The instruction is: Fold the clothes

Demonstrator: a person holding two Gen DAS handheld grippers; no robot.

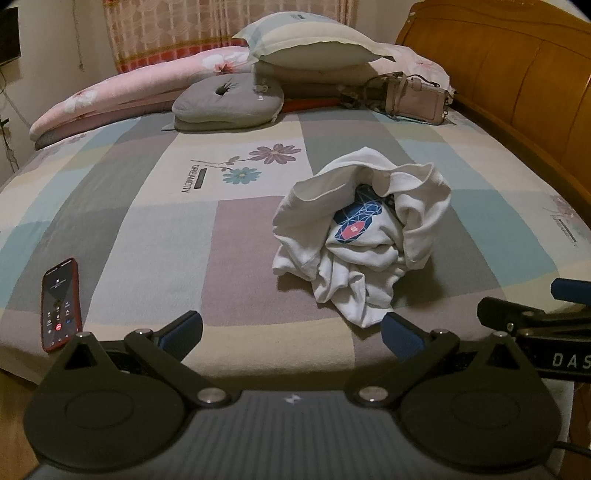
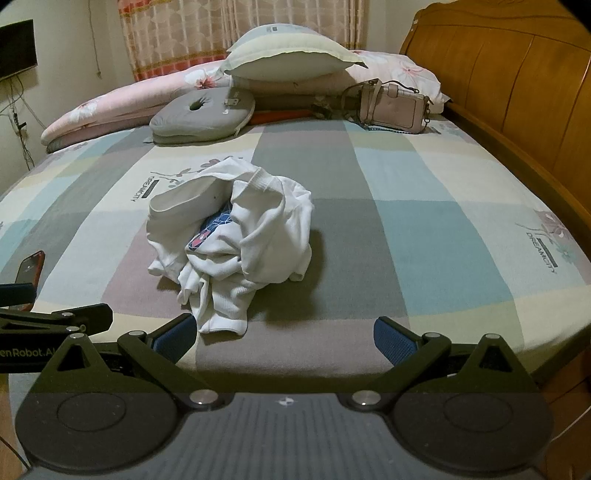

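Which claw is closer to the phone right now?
Left. The left claw hangs open at the bed's near edge, right beside the phone. The right claw, also open, sits beyond it, further from the phone.

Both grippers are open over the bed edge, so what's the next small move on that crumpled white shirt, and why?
Probably reach the left gripper forward to the white T-shirt's near hem; it lies bunched, untouched, print buried, so it needs spreading first.

Checked bed (image 1: 147,221), wooden headboard (image 1: 517,74), patterned curtain (image 1: 177,29).
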